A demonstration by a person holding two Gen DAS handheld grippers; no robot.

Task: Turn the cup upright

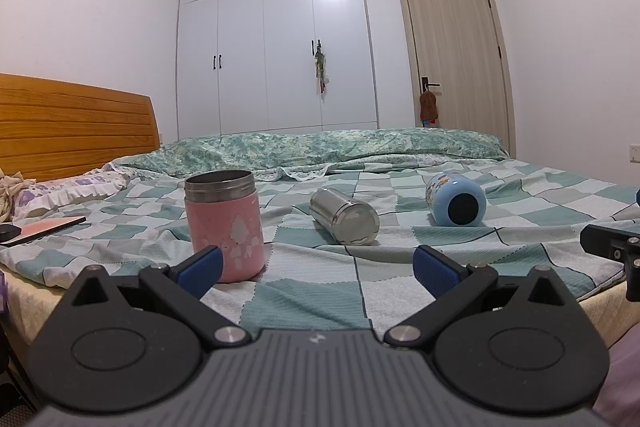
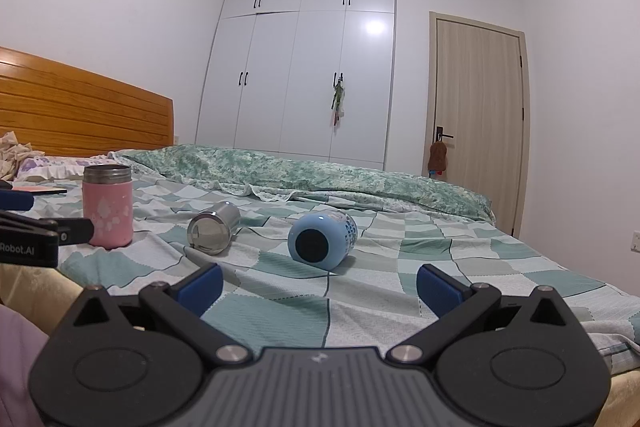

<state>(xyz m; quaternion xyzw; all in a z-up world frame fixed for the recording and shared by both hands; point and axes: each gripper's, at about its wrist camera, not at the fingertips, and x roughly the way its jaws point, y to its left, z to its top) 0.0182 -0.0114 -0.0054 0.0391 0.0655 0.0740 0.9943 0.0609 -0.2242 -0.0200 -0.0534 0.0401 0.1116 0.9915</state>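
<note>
While both pairs of blue-padded black tongs hover low over the near edge of the bed, the left tongs (image 1: 316, 267) and the right tongs (image 2: 318, 285) are each spread wide with nothing between their pads. Beneath them lies a checked green, grey and white bedsheet (image 1: 304, 303), rumpled in folds. Just beyond the left tongs' left pad stands a pink cylindrical cup with a bare steel rim (image 1: 224, 225), upright, mouth up. Right of it, apart, a small stainless steel cup (image 1: 345, 215) lies on its side, base toward the cameras. Further right, a pale blue printed cup with a dark round base (image 2: 322, 239) also lies on its side, directly ahead of the right tongs. Behind them stretch a green floral quilt (image 1: 320, 147), an orange wooden headboard (image 1: 72, 123), white wardrobe doors (image 1: 276, 39) and a beige door (image 1: 456, 55)
</note>
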